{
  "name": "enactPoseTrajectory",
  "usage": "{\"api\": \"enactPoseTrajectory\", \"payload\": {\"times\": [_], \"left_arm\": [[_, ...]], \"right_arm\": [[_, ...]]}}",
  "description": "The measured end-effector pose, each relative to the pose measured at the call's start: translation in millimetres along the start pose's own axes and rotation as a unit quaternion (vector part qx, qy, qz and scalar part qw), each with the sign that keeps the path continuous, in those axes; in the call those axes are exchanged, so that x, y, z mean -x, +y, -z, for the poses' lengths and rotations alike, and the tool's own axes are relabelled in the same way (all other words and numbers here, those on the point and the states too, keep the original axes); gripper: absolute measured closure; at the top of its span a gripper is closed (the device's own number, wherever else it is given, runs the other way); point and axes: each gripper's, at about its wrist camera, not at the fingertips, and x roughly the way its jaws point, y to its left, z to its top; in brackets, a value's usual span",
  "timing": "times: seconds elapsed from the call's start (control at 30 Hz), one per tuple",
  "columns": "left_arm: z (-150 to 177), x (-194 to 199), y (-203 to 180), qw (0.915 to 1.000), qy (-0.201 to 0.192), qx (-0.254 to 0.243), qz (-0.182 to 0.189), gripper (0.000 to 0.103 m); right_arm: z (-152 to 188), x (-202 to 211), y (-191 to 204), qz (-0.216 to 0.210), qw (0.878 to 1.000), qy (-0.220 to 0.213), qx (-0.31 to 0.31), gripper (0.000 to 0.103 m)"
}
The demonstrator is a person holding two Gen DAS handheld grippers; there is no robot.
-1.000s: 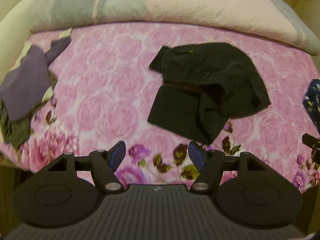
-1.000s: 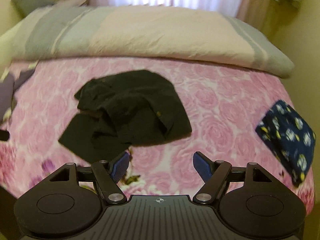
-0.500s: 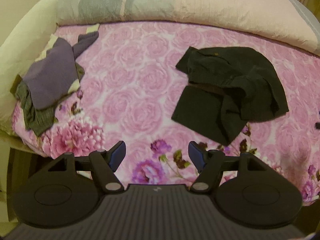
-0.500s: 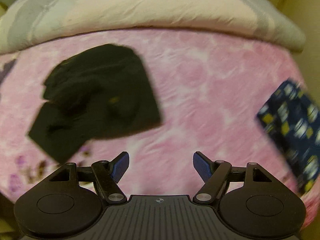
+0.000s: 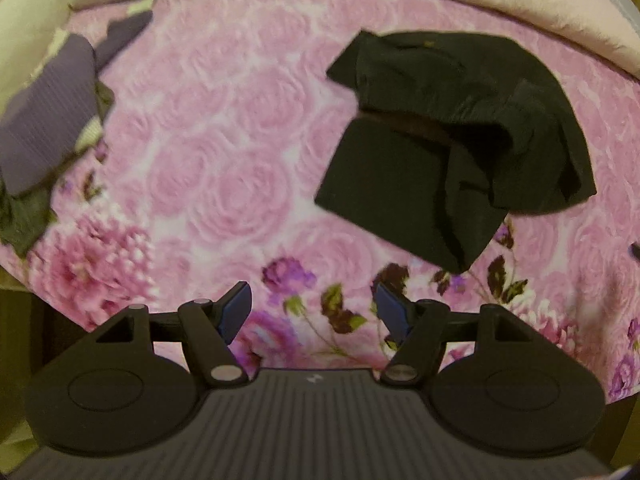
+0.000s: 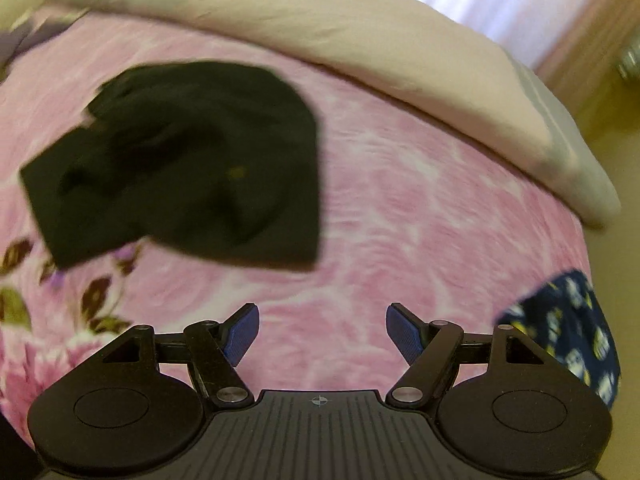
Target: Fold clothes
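Note:
A crumpled black garment (image 5: 448, 148) lies on the pink floral bedspread (image 5: 224, 152); it also shows in the right wrist view (image 6: 188, 164). My left gripper (image 5: 314, 310) is open and empty, above the bed's near edge, below and left of the garment. My right gripper (image 6: 322, 334) is open and empty, above the bedspread (image 6: 420, 216), to the right of and nearer than the garment.
A pile of purple and green clothes (image 5: 48, 120) lies at the bed's left edge. A folded navy patterned garment (image 6: 568, 336) lies at the right edge. A pale rolled duvet (image 6: 360, 40) runs along the far side.
Both grippers have moved closer to the bed and the black garment looks larger. The right view has swung right and tilted. Both stay open.

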Motion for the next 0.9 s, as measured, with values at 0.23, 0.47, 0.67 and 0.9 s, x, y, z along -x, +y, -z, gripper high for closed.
{"api": "enactPoseTrajectory", "payload": {"times": [0.23, 0.47, 0.67, 0.9], "left_arm": [[14.3, -63.2, 6.3, 0.9994, 0.006, 0.031, 0.016, 0.037], [18.5, -101.3, 10.5, 0.9943, 0.008, 0.09, 0.056, 0.037], [19.3, -113.5, 14.8, 0.9922, 0.001, 0.11, 0.059, 0.037], [12.5, -128.4, 22.0, 0.9819, 0.002, 0.17, 0.083, 0.037]], "right_arm": [[18.8, -48.9, 79.5, 0.023, 0.988, -0.049, 0.142, 0.029], [34.2, -92.8, 114.2, 0.065, 0.951, -0.106, 0.284, 0.029], [40.2, -129.5, 134.9, 0.118, 0.91, -0.162, 0.362, 0.029], [8.5, -120.8, 119.4, 0.051, 0.942, -0.17, 0.284, 0.096]]}}
